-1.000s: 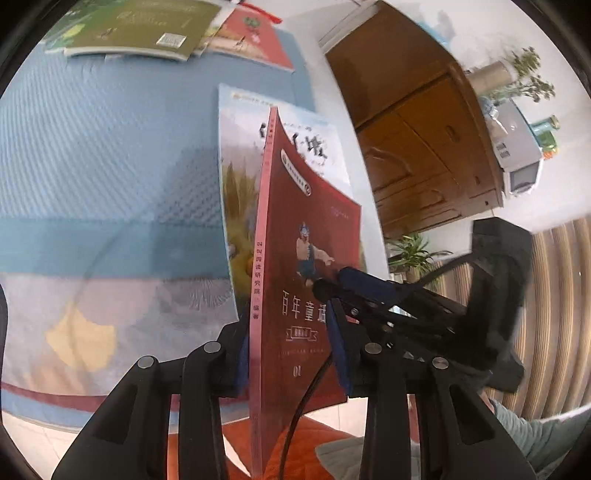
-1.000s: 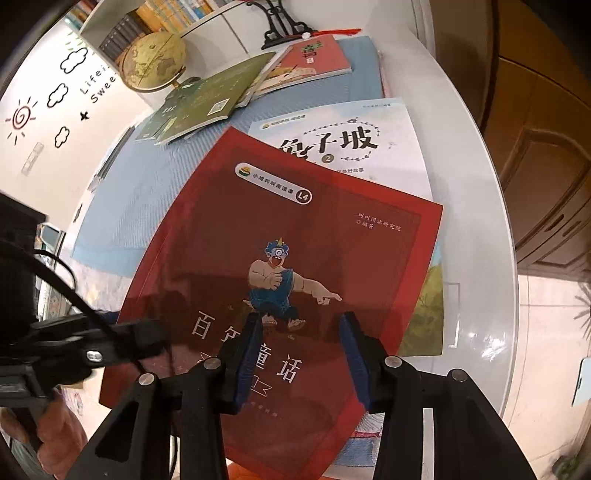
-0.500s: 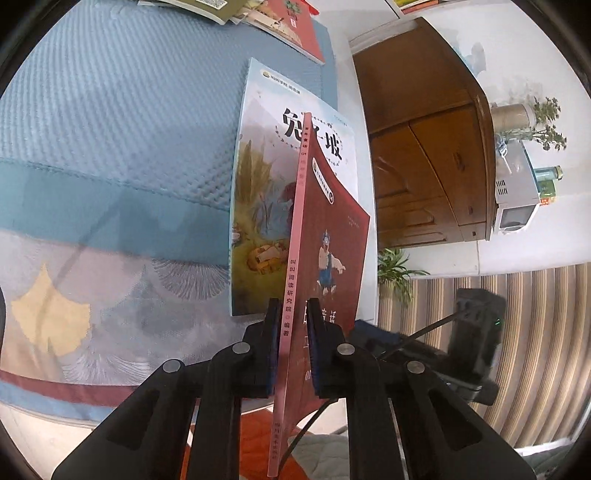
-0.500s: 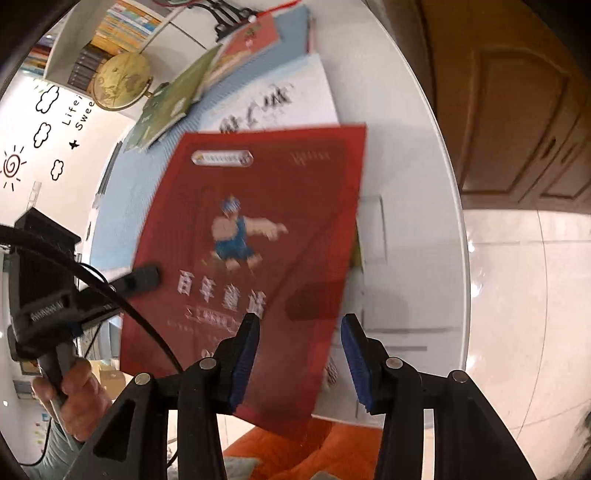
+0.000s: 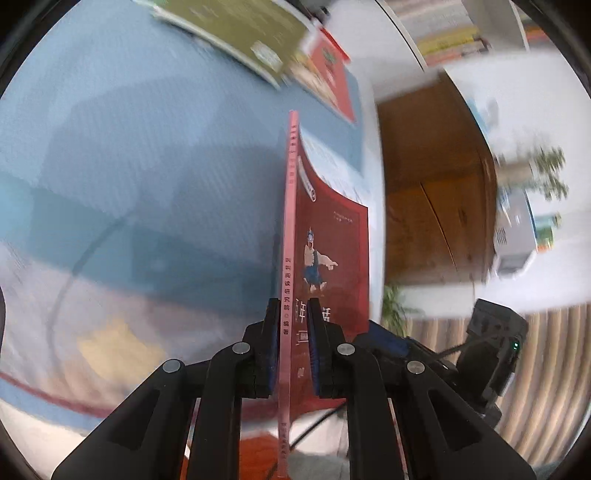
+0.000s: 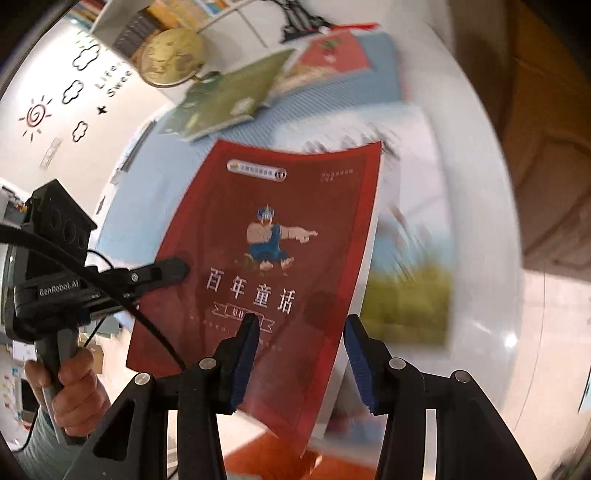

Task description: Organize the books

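My left gripper (image 5: 291,332) is shut on the spine edge of a red book (image 5: 332,236) and holds it on edge above the table; the same red book (image 6: 273,236) fills the right wrist view, with the left gripper (image 6: 173,269) clamped on its left side. My right gripper (image 6: 299,354) is open, its jaws standing apart in front of the book's lower edge without gripping it. A pale illustrated book (image 6: 406,258) lies flat on the table under the red one, blurred. A green book (image 6: 229,99) and a red book (image 6: 328,55) lie at the far end.
A blue textured mat (image 5: 129,147) covers the white round table (image 6: 472,221). A golden globe (image 6: 170,55) and a bookshelf (image 6: 155,22) stand beyond the far books. A wooden cabinet (image 5: 432,206) stands to the right, off the table edge.
The left gripper closed on the red book's spine and lifted it off the pale book. The right gripper stayed open and drew back a little.
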Available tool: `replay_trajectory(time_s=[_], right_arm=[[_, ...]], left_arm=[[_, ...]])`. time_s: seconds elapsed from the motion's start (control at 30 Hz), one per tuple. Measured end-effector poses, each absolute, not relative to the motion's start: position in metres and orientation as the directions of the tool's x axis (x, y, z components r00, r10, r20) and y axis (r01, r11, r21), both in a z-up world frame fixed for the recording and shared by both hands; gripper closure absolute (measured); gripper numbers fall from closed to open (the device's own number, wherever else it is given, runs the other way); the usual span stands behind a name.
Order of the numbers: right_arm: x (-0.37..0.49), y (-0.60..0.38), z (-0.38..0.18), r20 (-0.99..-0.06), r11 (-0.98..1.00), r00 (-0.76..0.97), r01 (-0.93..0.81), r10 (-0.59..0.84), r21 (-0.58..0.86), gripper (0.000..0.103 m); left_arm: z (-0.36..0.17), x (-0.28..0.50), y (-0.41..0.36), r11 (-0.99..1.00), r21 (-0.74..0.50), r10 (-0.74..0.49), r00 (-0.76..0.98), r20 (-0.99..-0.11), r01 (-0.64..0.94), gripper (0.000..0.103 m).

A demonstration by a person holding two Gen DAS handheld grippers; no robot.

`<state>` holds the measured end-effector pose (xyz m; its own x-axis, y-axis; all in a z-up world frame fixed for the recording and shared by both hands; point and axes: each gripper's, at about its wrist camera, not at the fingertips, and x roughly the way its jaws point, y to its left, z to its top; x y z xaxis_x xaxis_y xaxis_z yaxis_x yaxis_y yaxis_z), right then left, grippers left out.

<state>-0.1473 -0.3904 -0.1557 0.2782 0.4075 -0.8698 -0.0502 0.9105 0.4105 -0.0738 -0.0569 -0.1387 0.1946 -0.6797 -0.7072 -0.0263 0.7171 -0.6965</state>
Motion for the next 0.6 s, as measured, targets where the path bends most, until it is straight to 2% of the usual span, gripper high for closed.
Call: replay_trajectory(time_s=[0.2, 0.4, 0.5, 0.6], right_arm=[[-0.081, -0.367, -0.183, -0.865, 0.898, 0.25, -0.045, 0.434, 0.438, 0.056], [-0.111, -0.358, -0.179, -0.901, 0.929, 0.228, -0.13, 0.369, 0.347, 0.056], [-0.121, -0.353, -0.181, -0.909, 0.94, 0.25, -0.16, 0.334, 0.302, 0.056], [-0.118, -0.353, -0.181, -0.911, 0.947, 0.266, -0.145, 0.315, 0.285, 0.056]], left_arm=[[-0.152, -0.044, -0.028, 0.758, -0.644, -0.61, 0.235, -0.756, -0.103, 0.093], [-0.172, -0.072, -0.029, 0.785, -0.61, -0.591, 0.163, -0.79, -0.112, 0.088], [-0.179, -0.08, -0.026, 0.764, -0.631, -0.611, 0.16, -0.775, -0.138, 0.087], [-0.164, -0.089, -0.015, 0.685, -0.714, -0.681, 0.222, -0.698, -0.144, 0.087]])
